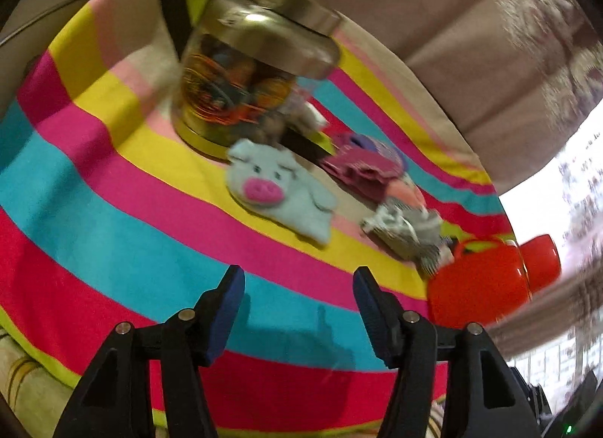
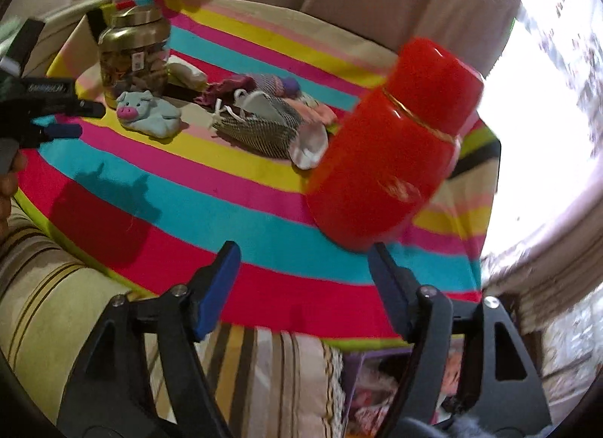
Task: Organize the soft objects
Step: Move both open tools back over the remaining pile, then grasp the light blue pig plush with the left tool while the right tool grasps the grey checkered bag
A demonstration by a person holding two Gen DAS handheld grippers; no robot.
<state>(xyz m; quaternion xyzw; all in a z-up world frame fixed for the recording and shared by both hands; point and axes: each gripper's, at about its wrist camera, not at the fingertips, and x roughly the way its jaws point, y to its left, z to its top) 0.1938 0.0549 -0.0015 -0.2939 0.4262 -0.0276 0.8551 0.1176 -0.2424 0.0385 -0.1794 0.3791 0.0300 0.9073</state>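
Soft goods, loose on the striped cloth: pale-blue pig-face sock, lying just in front of the gold-lidded jar; magenta cloth, crumpled behind it; grey patterned sock with white toe, nearest the red flask; all unsorted, none held.

Left gripper: fingers parted, nothing between them, hovering over the blue stripe short of the pig sock.

Right gripper: fingers spread wide and empty; the flask's base sits just beyond the right-hand finger; contact cannot be told.

Hazards, judged:
- flask is tall and stands close to the grey sock; a sweep toward the sock could clip and topple it;
- jar crowds the pig sock; a deep reach may knock it;
- pinching too low could catch the cloth and drag everything;
- both views are blurred, so aim may be off.
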